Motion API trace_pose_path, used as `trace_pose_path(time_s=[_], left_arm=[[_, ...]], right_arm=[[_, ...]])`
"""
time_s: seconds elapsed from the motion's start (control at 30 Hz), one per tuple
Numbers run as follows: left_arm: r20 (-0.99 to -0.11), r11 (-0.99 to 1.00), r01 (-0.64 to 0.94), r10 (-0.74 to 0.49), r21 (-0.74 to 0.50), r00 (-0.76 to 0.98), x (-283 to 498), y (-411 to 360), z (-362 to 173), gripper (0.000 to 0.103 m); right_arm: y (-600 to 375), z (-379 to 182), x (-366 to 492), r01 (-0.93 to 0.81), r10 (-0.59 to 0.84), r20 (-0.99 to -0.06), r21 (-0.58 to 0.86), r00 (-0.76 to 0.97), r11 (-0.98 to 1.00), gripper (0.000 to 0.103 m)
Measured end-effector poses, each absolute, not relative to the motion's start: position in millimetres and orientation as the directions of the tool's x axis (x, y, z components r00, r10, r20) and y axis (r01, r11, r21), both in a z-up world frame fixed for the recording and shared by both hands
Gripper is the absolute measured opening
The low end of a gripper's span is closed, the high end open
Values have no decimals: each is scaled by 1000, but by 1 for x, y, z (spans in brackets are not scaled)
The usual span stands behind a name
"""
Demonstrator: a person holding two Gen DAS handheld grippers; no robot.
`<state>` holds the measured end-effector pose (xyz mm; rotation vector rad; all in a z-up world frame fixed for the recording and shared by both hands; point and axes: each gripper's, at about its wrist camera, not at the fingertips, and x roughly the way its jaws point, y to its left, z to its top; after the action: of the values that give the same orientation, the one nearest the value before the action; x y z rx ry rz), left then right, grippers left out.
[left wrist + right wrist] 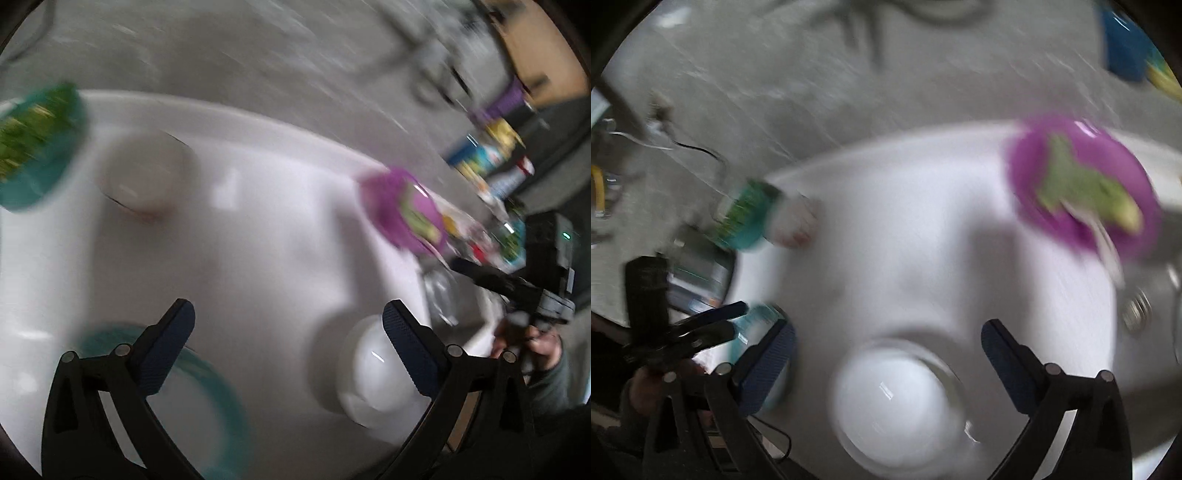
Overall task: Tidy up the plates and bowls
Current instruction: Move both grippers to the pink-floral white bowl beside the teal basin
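Both views are blurred. My left gripper (288,321) stands open over the white round table (258,240) with nothing between its fingers. A teal-rimmed plate (218,380) lies under its left finger, and a white bowl (365,384) sits partly behind its right finger. Farther off are a teal bowl with green contents (37,147), a small white bowl (144,177) and a purple bowl with green food (402,210). My right gripper (886,339) is open above the white bowl (897,402), its pads clear of it. The purple bowl (1082,192) is at the far right.
Bottles and packets (491,155) crowd the table's right side, with a clear glass item (439,291) near them. Cables (694,147) lie on the grey floor beyond the table edge. A blue container (1123,48) stands at the top right. A hand (535,343) holds the other gripper.
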<state>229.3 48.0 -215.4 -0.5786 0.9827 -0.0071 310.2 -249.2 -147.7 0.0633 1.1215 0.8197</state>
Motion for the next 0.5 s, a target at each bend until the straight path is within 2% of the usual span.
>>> trace_pose_path(time_s=[0.07, 0.23, 0.33, 0.5], left_arm=[[-780, 859, -271, -207, -434, 591, 234, 85, -213, 103], [-838, 870, -353, -116, -345, 533, 262, 156, -229, 103], [-859, 865, -380, -106, -329, 501, 284, 199, -245, 103], [-899, 860, -403, -131, -312, 417, 309, 235, -286, 103]], right_arm=[[-221, -146, 322, -578, 616, -772, 433, 159, 692, 103], [-132, -161, 354, -621, 637, -766, 458, 87, 636, 103], [-86, -183, 375, -589, 638, -770, 504, 25, 632, 103], [-33, -225, 403, -526, 568, -823, 492, -21, 693, 103]])
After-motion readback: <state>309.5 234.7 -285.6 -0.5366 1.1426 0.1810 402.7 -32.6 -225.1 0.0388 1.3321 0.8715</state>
